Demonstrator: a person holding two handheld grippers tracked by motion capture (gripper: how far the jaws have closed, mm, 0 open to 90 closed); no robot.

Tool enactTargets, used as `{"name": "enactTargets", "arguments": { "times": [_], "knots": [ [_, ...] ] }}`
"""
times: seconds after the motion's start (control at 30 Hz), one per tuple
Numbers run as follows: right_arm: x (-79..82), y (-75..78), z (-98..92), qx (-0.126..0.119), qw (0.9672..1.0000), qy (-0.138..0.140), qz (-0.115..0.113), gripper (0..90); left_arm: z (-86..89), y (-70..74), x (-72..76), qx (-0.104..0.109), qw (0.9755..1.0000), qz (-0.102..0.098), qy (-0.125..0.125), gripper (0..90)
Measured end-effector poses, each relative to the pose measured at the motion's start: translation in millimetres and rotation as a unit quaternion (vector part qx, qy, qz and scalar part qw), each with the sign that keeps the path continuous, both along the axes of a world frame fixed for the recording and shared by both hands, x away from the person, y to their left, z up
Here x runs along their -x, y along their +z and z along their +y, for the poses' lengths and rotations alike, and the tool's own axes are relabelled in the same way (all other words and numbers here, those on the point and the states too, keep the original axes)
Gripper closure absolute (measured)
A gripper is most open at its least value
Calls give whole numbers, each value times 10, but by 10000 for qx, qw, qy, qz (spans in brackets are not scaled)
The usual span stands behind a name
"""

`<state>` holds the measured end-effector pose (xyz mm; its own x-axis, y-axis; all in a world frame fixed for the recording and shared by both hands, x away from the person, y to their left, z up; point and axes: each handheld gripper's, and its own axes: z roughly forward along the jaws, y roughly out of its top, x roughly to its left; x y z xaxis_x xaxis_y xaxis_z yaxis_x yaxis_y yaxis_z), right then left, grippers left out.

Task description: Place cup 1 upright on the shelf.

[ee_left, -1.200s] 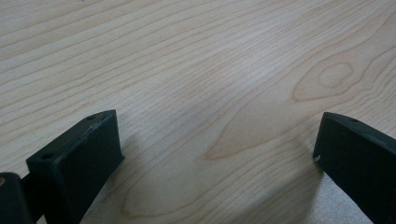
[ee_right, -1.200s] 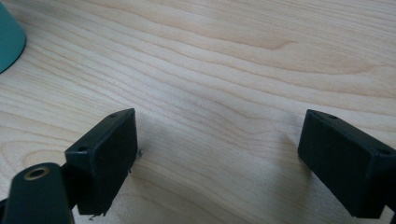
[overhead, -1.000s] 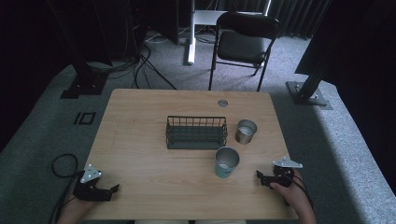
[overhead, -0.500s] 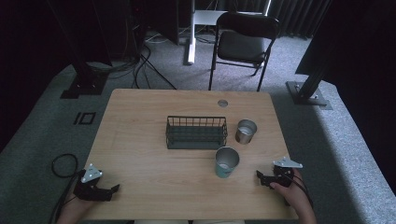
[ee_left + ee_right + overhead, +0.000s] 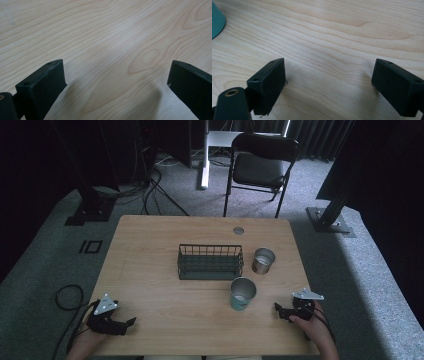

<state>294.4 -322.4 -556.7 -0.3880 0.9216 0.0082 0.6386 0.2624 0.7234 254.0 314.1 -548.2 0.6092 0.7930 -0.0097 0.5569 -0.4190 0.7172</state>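
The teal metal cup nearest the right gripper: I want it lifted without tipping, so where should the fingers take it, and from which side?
Grip the teal metal cup across its side wall, above mid-height, coming level from the right gripper's side. It stands upright and open-topped with bare table between them; the dark wire basket crowds its far-left side. The gripper's jaws stand wide open, probably enough to span the cup.
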Motion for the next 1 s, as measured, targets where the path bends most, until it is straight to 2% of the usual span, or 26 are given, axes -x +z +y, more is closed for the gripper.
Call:
{"name": "enactTargets", "arguments": {
  "times": [0.23, 0.67, 1.0],
  "knots": [
    [0, 0, -1, -1, 10000, 2, 0, 115, -117, 9, -13, 8, 9997, 22, -246, 22],
    [0, 0, 0, 0, 10000, 1, 0, 115, -360, 69, -65, 140, 9980, -134, -604, 39],
    [0, 0, -1, 0, 10000, 3, -2, 116, -567, 87, -129, 77, 9962, -120, -854, 39]
  ]
}}
